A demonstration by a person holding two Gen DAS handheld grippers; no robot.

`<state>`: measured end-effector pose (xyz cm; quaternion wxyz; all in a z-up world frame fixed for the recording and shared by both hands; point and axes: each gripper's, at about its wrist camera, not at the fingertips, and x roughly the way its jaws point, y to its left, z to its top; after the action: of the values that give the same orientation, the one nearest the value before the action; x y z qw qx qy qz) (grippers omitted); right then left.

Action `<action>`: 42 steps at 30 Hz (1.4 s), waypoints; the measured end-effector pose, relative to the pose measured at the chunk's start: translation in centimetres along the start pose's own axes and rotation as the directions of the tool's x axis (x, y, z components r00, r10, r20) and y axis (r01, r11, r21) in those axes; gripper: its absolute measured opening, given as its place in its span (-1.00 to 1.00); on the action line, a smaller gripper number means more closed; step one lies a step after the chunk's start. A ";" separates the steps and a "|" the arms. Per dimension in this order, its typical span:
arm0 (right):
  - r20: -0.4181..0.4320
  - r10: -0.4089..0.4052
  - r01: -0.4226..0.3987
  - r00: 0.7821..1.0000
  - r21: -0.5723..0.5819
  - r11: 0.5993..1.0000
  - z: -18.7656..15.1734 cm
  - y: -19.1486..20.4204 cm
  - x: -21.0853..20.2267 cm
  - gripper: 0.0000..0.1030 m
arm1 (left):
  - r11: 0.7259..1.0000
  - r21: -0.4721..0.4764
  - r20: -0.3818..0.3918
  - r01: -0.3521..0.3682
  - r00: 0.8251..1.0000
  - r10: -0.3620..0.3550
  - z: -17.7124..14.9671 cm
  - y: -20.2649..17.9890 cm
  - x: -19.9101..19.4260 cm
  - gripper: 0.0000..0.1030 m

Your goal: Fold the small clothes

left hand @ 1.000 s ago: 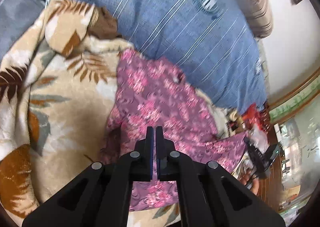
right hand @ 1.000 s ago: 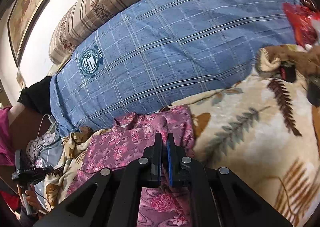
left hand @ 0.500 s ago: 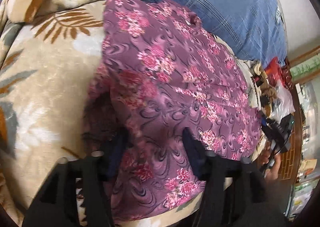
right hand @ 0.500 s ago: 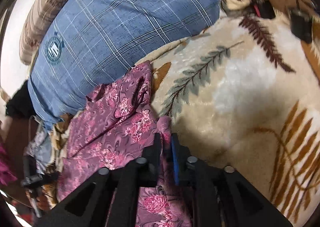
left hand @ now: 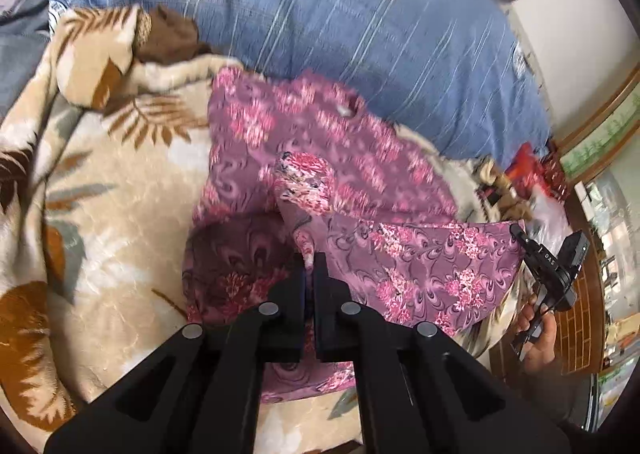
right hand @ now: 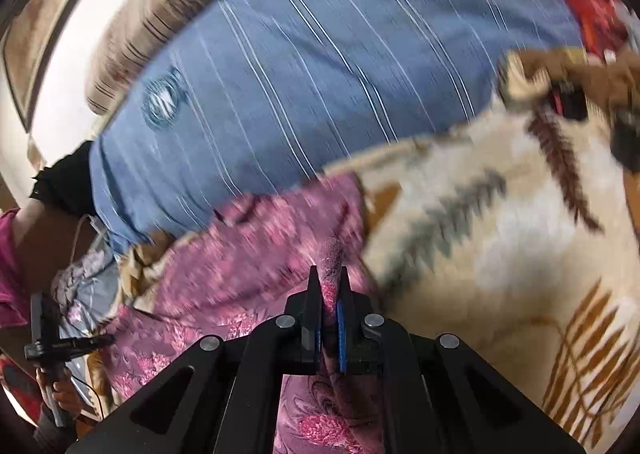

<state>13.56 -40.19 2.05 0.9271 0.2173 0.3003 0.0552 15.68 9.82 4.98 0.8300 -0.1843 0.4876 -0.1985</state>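
A purple garment with pink flowers [left hand: 420, 254] lies rumpled on a beige leaf-print blanket [left hand: 120, 214]. In the left wrist view my left gripper [left hand: 310, 266] sits at the garment's near edge. Its jaws are closing tight, and a small fold of the cloth is pinched at their tips. In the right wrist view the garment [right hand: 240, 254] spreads to the left over the blanket [right hand: 500, 254]. My right gripper [right hand: 329, 282] has its jaws closing on a raised ridge of the same cloth, which stands up between the pads.
A big blue plaid duvet [left hand: 320, 34] [right hand: 300, 74] fills the back, with a striped pillow [right hand: 160, 26] behind it. A brown cloth [left hand: 168, 38] lies on a folded blanket corner. A person's hand [left hand: 536, 338] holds a black device by clutter at the bed's edge.
Half a second ago the left jaws stood open low over the garment. They have since shut on a fold and drawn back. The right gripper keeps its fold, and its view has swung back toward the duvet.
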 end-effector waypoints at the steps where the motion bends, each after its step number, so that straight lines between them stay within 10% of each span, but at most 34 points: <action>1: 0.012 0.003 -0.003 1.000 -0.013 1.000 0.5 0.6 0.0 -0.91 | 1.000 -0.014 0.023 0.011 1.000 -0.011 0.4 0.1 -0.3 -0.98; 9: 0.020 -0.036 0.036 0.999 -0.015 0.999 4.3 2.2 4.8 -0.91 | 0.994 -0.102 0.121 0.044 0.992 -0.032 4.6 2.3 0.2 -0.98; 23: 0.009 -0.102 0.102 0.995 0.059 0.993 10.5 2.2 17.2 -0.91 | 0.979 -0.178 0.120 -0.098 0.985 0.121 14.5 6.2 8.7 -0.98; 32: -0.264 -0.240 0.290 0.934 0.168 0.942 7.7 -2.7 25.4 -0.84 | 0.949 -0.266 0.011 -0.169 0.984 0.179 14.8 10.8 12.3 -0.98; 35: -0.162 -0.243 0.269 0.956 0.167 0.949 7.8 -2.2 22.4 -0.77 | 0.967 -0.222 0.076 -0.128 0.986 0.148 14.3 9.5 9.8 -0.95; 37: -0.080 -0.194 0.205 0.978 0.160 0.966 7.8 -1.5 20.2 -0.73 | 0.982 -0.175 0.107 -0.076 0.990 0.096 14.2 7.7 8.7 -0.75; 39: -0.044 -0.096 0.102 0.994 0.166 0.981 7.3 -0.8 18.8 -0.70 | 0.990 -0.127 0.116 -0.060 0.990 0.075 13.8 5.8 8.7 -0.03; 42: -0.152 -0.051 0.072 0.987 0.133 0.988 5.2 -0.1 20.4 -0.66 | 0.991 -0.062 0.066 -0.123 0.990 0.127 13.0 3.7 11.6 0.09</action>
<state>33.11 -37.43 -5.09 0.8861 0.2670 0.3782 0.0217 32.85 8.48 0.50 0.8516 -0.1840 0.4745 -0.1255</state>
